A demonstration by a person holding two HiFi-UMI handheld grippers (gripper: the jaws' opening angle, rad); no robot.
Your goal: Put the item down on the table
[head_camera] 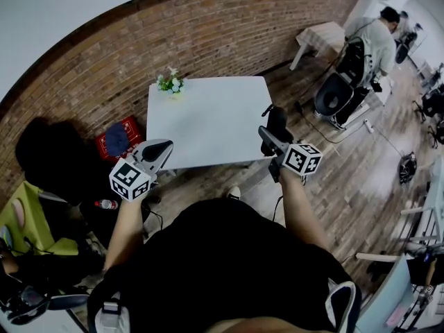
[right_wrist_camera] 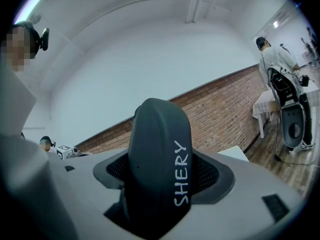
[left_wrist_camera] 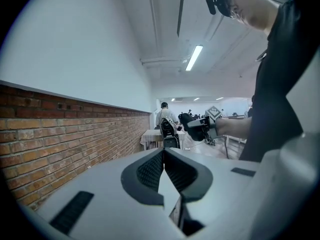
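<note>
My right gripper (head_camera: 272,136) is shut on a dark rounded case (right_wrist_camera: 159,164) with "SHERY" printed on its side; in the head view the dark case (head_camera: 276,122) sticks up from the jaws at the near right edge of the white table (head_camera: 208,120). The left gripper (head_camera: 161,151) hangs off the table's near left corner, shut with nothing in it; in the left gripper view its black pads (left_wrist_camera: 150,171) meet. The right gripper (left_wrist_camera: 196,127) with the case also shows in the left gripper view.
A small pot of white flowers (head_camera: 170,82) stands at the table's far left corner. A brick wall (head_camera: 208,33) runs behind it. A red crate (head_camera: 119,137) lies left of the table. A person (head_camera: 378,37) stands by another table (head_camera: 322,37) at the far right.
</note>
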